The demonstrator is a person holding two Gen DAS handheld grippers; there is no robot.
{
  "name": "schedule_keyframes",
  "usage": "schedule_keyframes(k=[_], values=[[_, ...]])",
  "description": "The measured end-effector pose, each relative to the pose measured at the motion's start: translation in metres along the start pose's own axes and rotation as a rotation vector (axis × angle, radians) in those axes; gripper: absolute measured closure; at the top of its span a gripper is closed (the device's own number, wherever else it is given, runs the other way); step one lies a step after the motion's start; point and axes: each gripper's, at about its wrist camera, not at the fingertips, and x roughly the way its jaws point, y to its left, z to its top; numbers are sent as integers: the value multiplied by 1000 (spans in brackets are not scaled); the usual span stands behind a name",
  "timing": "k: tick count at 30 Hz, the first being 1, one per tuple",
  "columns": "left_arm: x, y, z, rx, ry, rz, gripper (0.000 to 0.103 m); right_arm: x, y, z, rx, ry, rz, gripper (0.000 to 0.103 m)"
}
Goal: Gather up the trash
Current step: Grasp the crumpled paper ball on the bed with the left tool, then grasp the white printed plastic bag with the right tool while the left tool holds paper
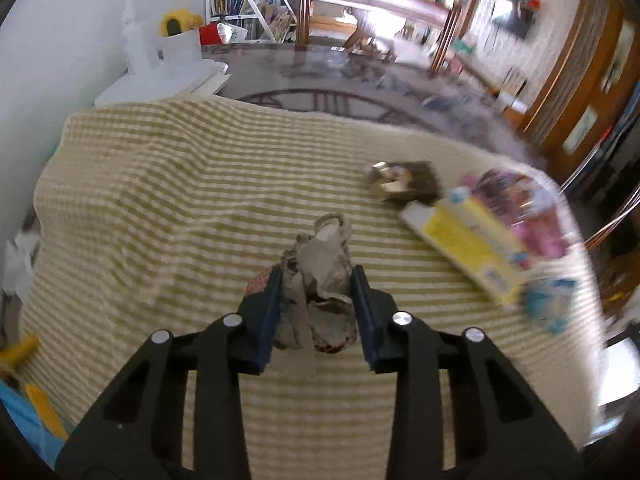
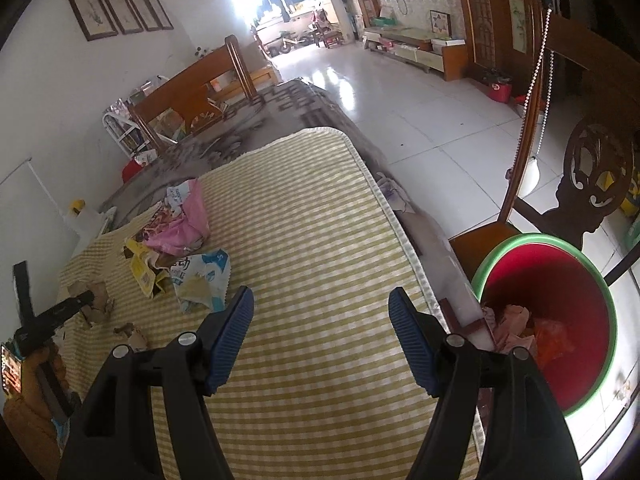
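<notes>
A: Where do we stand?

B: Our left gripper (image 1: 316,280) is pinching a crumpled paper wad (image 1: 320,280) between its blue pads, just above the striped mat (image 1: 160,200). That piece looks ready to carry.

A: And the right?

B: Our right gripper (image 2: 321,312) is spread wide with nothing between the fingers, hovering over the mat's near end. The bin (image 2: 600,320) sits at about 3 o'clock from it, past the mat's edge, beside a wooden chair (image 2: 592,168).

A: Is anything in the bin?

B: Yes, some pinkish and orange scraps lie at the bottom, so we judge the collecting partly done.

A: What's left?

B: Quite a bit. In the right view, at 10 o'clock, we see a pink bag (image 2: 188,224), a yellow wrapper (image 2: 142,268) and a blue-white packet (image 2: 202,276) heaped together. Brown paper scraps (image 2: 130,332) lie at 9 o'clock, near the left gripper's arm. In the left view, a dark wrapper (image 1: 404,184) lies at 1 o'clock, though blur hides its detail.

A: So roughly?

B: We'd call it early to middle: one wad in hand, most still on the mat.
</notes>
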Motion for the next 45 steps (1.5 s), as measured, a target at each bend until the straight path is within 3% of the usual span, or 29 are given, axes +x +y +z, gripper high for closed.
schedule_keyframes(k=[3,7,10,15,19,23,29,32,34,35,38,45], values=[[-33,1,-8,-111,-35,-124,70,2,9,-4,-38,14,1,28],[-75,-5,-34,-166,-118,-219,70,11,28,-11,-116,43,-1,28],[-87,-7,-54,-189,-146,-218,70,24,53,-20,-193,96,11,28],[-87,-4,-65,-216,-145,-187,70,40,100,-34,-251,173,138,28],[-87,-11,-64,-178,-152,-155,70,56,136,-38,-233,216,219,28],[-84,-4,-66,-203,-133,-149,70,81,166,-46,-176,300,293,28],[-76,11,-67,-270,-104,-160,70,104,192,-57,-175,361,306,28],[-72,11,-67,-274,-92,-162,70,108,194,-61,-166,381,311,32],[-69,9,-68,-269,-81,-164,70,111,196,-64,-151,401,334,45],[-69,9,-68,-268,-78,-165,70,112,196,-66,-154,408,340,62],[-67,7,-68,-263,-69,-164,69,104,194,-65,-181,387,348,74],[-52,-14,-75,-194,13,-189,67,68,168,-65,-320,338,288,76]])
